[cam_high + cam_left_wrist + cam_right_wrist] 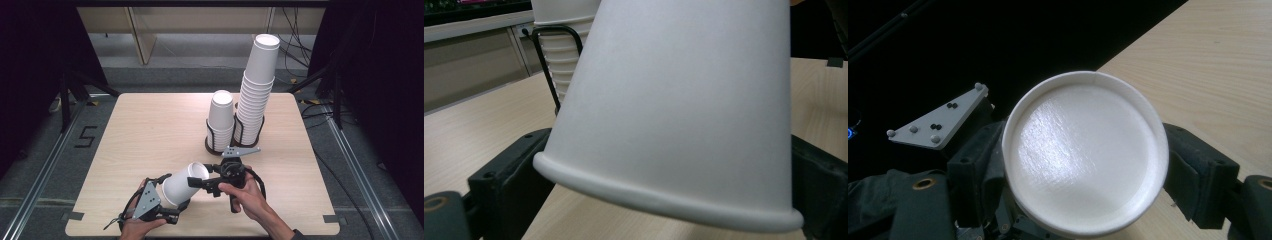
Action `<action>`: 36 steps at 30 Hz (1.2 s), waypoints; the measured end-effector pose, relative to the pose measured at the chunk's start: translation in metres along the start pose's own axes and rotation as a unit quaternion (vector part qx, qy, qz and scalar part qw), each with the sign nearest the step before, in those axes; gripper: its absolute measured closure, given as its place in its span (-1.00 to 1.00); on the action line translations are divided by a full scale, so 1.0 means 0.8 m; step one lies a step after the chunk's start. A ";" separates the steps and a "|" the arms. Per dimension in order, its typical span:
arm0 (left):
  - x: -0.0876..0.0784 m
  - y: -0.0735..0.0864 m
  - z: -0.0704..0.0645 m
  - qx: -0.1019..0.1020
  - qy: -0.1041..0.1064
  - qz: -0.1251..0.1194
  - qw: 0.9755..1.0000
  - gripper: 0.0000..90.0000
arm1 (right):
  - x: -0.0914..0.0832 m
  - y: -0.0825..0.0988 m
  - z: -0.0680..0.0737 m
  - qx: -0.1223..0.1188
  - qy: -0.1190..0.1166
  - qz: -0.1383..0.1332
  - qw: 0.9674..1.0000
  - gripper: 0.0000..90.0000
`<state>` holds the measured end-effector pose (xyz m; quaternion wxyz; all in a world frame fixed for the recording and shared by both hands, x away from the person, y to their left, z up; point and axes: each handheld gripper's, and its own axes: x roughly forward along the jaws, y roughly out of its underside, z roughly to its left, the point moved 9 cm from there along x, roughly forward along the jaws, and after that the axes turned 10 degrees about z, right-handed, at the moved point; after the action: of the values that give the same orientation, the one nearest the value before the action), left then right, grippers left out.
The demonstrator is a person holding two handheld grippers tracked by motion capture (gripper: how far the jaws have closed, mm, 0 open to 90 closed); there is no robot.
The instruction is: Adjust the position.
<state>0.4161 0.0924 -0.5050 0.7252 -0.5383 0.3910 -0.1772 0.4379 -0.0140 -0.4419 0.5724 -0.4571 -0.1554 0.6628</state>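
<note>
Near the table's (150, 125) front edge, a paper cup (182, 184) is held off the surface between both grippers. The left gripper (172, 202) is clamped across its rim end; the right gripper (202, 184) is closed on its base end. A straight, slow pull is advised, lest the wall be crushed.

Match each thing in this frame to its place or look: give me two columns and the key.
Things:
1. held cup
2. tall cup stack
3. short cup stack
4. table

Place or look:
A. light wood grain
B. upright, furthest right of the white things
C. tipped on its side, nearest the front edge
D. upright, just left of its taller neighbour

Pairs: 1-C, 2-B, 3-D, 4-A
</note>
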 end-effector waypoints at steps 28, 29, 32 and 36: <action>0.000 0.023 -0.006 0.027 0.041 0.123 0.991 -0.76 | -0.025 0.004 -0.002 -0.171 0.115 0.111 0.972 -0.64; 0.000 0.023 -0.007 0.031 0.044 0.129 0.990 -0.76 | -0.027 0.006 -0.001 -0.178 0.120 0.121 0.969 -0.64; -0.001 0.025 -0.013 0.045 0.049 0.146 0.987 -0.76 | -0.029 0.010 0.001 -0.213 0.129 0.146 0.957 -0.61; 0.000 0.029 -0.019 0.067 0.057 0.172 0.981 -0.76 | -0.027 0.017 0.005 -0.246 0.140 0.177 0.943 -0.61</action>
<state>0.4009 0.0912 -0.5281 0.7559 -0.4022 0.5056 -0.1059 0.4248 -0.0364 -0.4408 0.3317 -0.6918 -0.1485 0.6240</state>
